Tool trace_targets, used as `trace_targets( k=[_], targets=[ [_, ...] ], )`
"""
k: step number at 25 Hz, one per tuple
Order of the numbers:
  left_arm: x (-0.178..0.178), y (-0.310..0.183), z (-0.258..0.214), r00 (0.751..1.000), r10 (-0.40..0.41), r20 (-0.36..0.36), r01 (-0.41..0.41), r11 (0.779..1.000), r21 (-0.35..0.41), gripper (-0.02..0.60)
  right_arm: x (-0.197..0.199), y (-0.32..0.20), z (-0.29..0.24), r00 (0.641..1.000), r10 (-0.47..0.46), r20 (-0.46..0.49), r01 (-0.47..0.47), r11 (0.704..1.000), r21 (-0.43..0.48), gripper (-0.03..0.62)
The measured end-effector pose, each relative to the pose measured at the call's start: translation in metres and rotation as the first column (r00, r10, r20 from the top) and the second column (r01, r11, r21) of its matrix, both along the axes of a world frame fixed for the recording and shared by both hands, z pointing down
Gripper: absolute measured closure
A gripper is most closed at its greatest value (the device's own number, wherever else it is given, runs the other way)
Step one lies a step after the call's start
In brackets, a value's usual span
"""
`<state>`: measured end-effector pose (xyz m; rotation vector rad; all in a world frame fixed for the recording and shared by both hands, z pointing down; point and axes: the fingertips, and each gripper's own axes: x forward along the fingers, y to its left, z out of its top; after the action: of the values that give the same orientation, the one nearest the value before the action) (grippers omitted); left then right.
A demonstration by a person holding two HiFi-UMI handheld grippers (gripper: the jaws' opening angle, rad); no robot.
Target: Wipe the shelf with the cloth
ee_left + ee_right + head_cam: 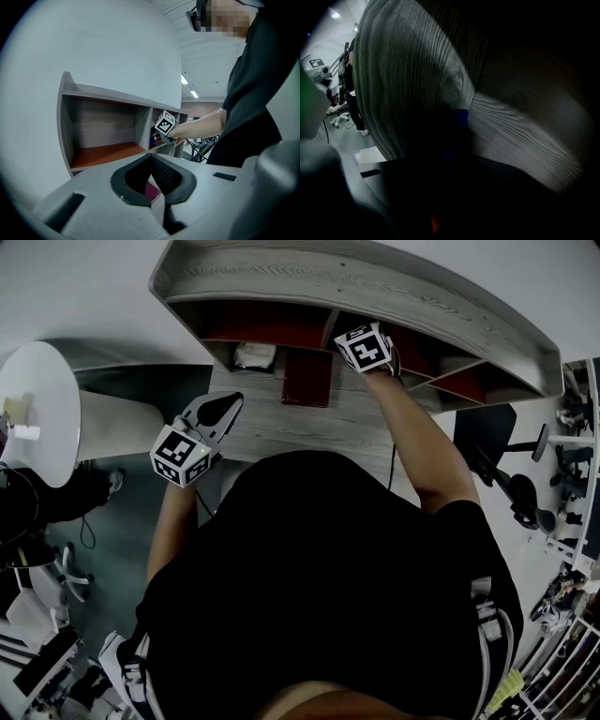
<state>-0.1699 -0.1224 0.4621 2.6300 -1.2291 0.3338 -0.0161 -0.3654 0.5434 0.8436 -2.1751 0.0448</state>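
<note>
The grey wooden shelf (375, 287) with red-brown floors stands at the back of the desk and also fills the left gripper view (103, 126). My right gripper reaches into its middle compartment, and only the marker cube (367, 348) shows from above. In the dark right gripper view a bit of blue cloth (459, 117) sits at the tip of the right gripper (454, 136), against the compartment's grey wall. My left gripper (230, 401) hovers over the desk's left part, fingertips together and empty, pointing at the shelf (151, 161).
A dark red notebook (307, 379) lies on the desk in front of the shelf. A pale crumpled thing (253, 355) rests at the shelf's foot. A round white table (37, 409) stands left, and an office chair (506, 484) right.
</note>
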Motion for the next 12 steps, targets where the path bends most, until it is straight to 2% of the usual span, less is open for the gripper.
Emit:
trace_targets(
  k=[12],
  targets=[
    [0.001,-0.0045,0.0048,1.0,0.017,-0.012,-0.017,1.0,-0.005,0.565,0.0057,0.0007,-0.0051,0.999,-0.013,-0.036,0.014,1.0,0.024,0.525]
  ],
)
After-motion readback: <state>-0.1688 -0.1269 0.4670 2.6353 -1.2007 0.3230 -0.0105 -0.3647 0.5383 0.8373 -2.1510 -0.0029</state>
